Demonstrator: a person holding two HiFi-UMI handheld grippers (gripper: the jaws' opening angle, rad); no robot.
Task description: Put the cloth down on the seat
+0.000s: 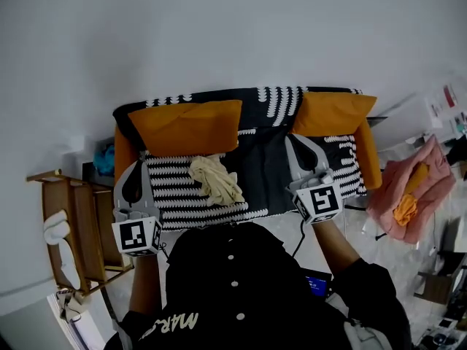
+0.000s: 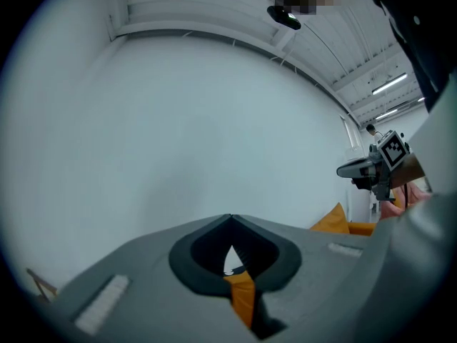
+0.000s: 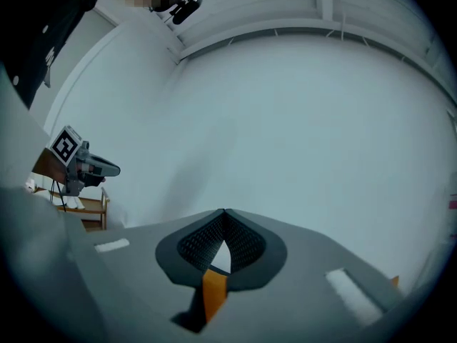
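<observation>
A crumpled cream cloth (image 1: 214, 179) lies on the sofa seat (image 1: 255, 173), which has a black cover with white stripes, left of the middle. No gripper touches it. In the head view my left gripper (image 1: 139, 160) is held over the seat's left end, left of the cloth, jaws shut and empty. My right gripper (image 1: 293, 140) is held over the seat's right part, also shut and empty. In both gripper views the jaw tips meet, in the left gripper view (image 2: 230, 217) and in the right gripper view (image 3: 224, 211), with only the white wall beyond.
Two orange cushions (image 1: 186, 126) (image 1: 332, 113) lean on the sofa back. A wooden side table (image 1: 73, 224) stands to the left of the sofa. A pink heap with something orange (image 1: 407, 188) lies on the floor to the right, among clutter.
</observation>
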